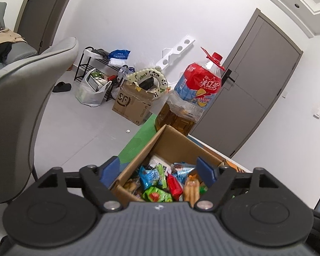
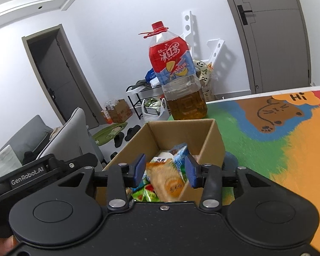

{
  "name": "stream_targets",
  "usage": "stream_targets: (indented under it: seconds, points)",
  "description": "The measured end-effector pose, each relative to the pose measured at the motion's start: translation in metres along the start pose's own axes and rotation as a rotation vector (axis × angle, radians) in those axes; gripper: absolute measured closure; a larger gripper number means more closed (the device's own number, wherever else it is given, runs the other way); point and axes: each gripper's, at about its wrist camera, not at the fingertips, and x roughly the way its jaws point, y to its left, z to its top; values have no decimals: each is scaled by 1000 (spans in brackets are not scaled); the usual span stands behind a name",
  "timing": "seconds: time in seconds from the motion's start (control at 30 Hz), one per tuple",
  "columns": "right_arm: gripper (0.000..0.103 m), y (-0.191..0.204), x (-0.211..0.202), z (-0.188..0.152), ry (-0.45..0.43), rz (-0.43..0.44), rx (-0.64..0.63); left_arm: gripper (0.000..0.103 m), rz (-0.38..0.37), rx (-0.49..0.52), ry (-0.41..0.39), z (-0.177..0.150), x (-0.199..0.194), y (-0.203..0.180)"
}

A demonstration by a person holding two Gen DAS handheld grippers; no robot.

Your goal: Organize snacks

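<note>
A brown cardboard box [image 1: 177, 143] stands on a colourful mat and holds several wrapped snacks [image 1: 157, 183] in blue, green, red and orange. My left gripper [image 1: 157, 168] hangs over the box's near end, open wide, with nothing between its blue pads. In the right wrist view the same box [image 2: 213, 140] lies just ahead. My right gripper [image 2: 165, 169] is over it, partly open. A beige-orange snack packet [image 2: 168, 183] lies between and just below its fingers on the pile, and the pads do not seem to press on it.
A big bottle of amber tea [image 1: 194, 93] with a red cap stands right behind the box [image 2: 179, 81]. The cartoon mat [image 2: 277, 128] stretches to the right. A grey chair [image 1: 21, 98] is at the left. A black GenRobot.AI housing [image 2: 32, 177] sits close at the left.
</note>
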Motion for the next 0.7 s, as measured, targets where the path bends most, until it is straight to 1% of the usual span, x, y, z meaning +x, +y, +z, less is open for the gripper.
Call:
stream_targets:
  seconds: [0.13,0.2,0.33,0.43,0.5,0.53,0.67,0.7]
  points:
    - [53,-2,-11,-5,-4,-13,15,15,14,12,-1,-3,-11,2]
    - [47,-3,-16,-7,-6,-16,17,13,20,18,-7,-3,-17,3]
    - [40,-4,-28,-9,-16,-18,22,7,13,48,-2,-3,-28,0]
    - [29,-5,-37,-9,-20,-20,24,5,3,79,13,-2,-34,-4]
    - [19,-5,-44,-9,-25,-20,25,4,-9,101,16,-3,-39,-5]
    - [17,-6,-48,-9,-30,-20,24,3,-11,113,17,-3,-42,-7]
    - [1,-6,-66,-9,-45,-32,16,1,-24,168,18,-4,-51,-13]
    - [0,-6,-71,-8,-49,-33,10,1,-28,178,17,-5,-54,-14]
